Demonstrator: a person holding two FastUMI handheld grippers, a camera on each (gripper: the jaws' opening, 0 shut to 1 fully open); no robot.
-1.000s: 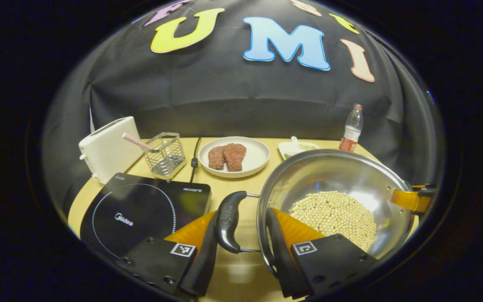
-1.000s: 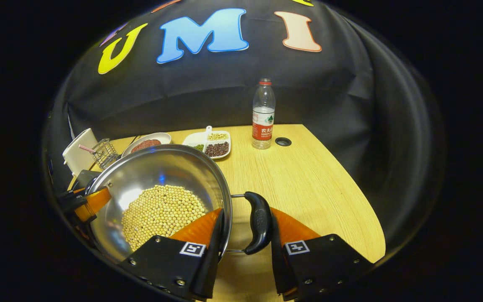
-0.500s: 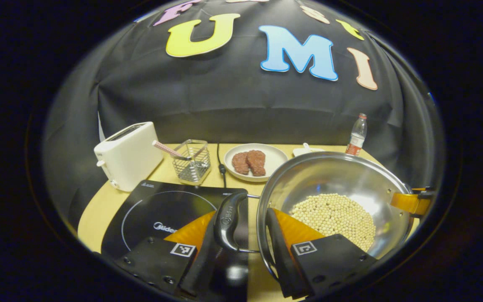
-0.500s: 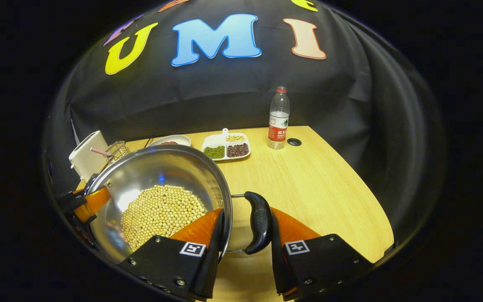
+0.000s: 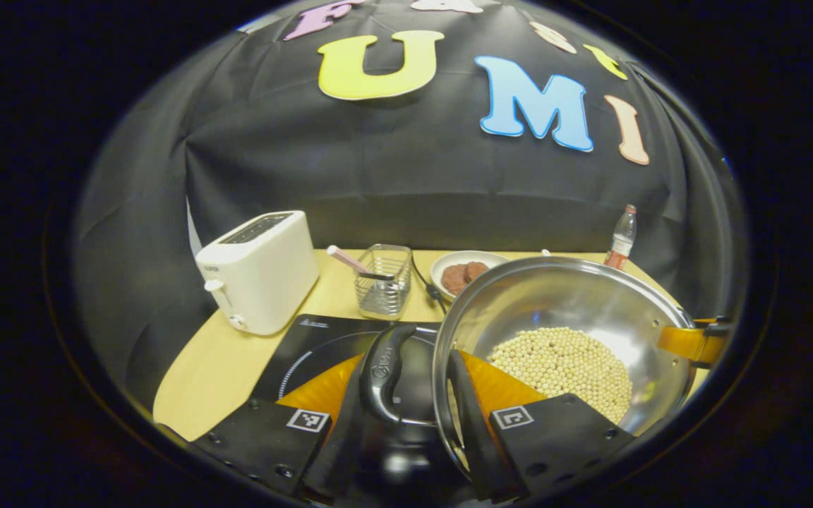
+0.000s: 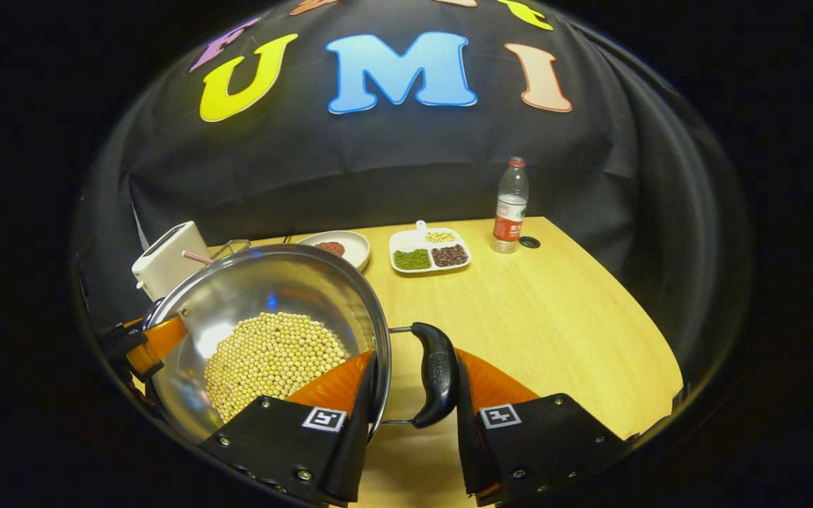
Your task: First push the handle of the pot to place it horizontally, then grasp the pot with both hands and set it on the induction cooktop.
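Steel pot (image 5: 576, 310) of beans hangs between both grippers, left gripper (image 5: 413, 384) and right gripper (image 6: 412, 377) each clamped across rim and side handle, its left edge over the induction cooktop (image 5: 322, 339) (centre lies further left).

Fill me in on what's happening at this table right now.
A person is carrying a steel pot of pale beans with two tools. The left hand-held gripper spans the pot's left side handle and rim, and the right hand-held gripper does the same at the right side handle. The pot's left edge is above the black induction cooktop, which sits in front of the white toaster and wire basket. The pot looks not yet set down.
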